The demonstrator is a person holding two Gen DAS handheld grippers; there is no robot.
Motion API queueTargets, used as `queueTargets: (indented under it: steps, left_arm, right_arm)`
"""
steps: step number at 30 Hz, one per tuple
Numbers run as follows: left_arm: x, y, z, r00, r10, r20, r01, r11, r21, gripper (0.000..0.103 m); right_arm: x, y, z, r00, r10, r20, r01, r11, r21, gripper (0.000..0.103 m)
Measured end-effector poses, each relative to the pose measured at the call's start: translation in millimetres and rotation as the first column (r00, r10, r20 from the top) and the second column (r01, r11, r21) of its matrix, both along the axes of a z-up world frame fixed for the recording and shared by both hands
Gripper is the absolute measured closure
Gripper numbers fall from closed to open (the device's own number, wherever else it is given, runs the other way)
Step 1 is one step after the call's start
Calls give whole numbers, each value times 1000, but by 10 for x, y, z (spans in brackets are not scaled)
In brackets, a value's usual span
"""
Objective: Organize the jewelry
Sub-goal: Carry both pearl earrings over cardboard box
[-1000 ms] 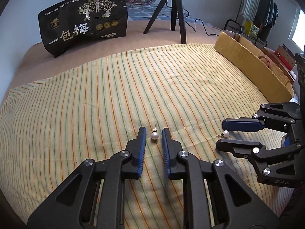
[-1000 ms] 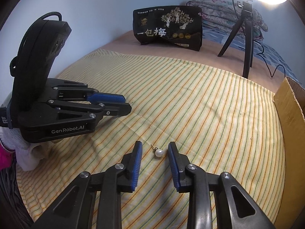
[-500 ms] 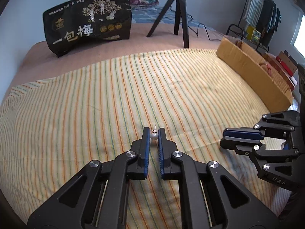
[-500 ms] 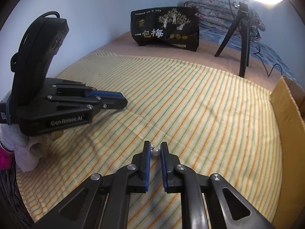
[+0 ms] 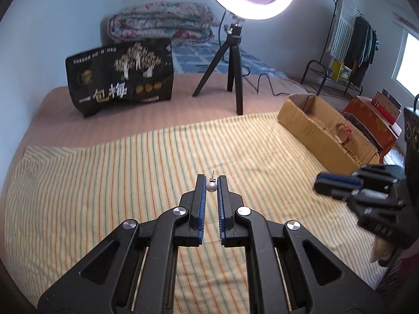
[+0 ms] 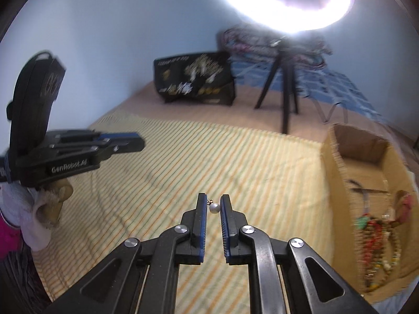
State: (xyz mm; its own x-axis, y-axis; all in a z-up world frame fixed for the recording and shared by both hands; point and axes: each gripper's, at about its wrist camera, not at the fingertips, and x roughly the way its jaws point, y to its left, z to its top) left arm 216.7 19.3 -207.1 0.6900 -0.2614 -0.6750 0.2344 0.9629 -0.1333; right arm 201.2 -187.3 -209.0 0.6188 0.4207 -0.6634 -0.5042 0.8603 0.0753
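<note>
**Two pearl studs pinched, one per gripper**

Closest in: left gripper point(image 5: 211, 183) closed narrowly on a pearl earring point(image 5: 211, 187), post pointing up past the tips. Likewise the right gripper point(image 6: 212, 204), clamped on a second pearl earring point(image 6: 214, 207), post angled left. Tiny, featherlight, hard and smooth; likely to squirt out if squeezed off-centre, so best held across the bead's middle, thin post left free. Both tools level, raised above the striped cloth point(image 5: 104, 178), pointing forward. Farther right, the cardboard box point(image 6: 337, 183) holding beaded strands point(image 6: 371, 238), probably the destination. Beyond: tripod point(image 5: 230, 73), black bag point(image 5: 120, 78).
</note>
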Motion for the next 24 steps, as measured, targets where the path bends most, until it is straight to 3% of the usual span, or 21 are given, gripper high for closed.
queueTargets:
  steps: [9, 24]
  left_arm:
    - [-14, -194, 394, 997, -22, 70, 25, 999, -38, 97]
    - [397, -1348, 739, 977, -171, 128, 181, 981, -75, 97]
  right_arm:
    - [-29, -625, 389, 987, -150, 50, 148, 988, 48, 95]
    - [-79, -1337, 735, 955, -289, 62, 286, 957, 48, 95]
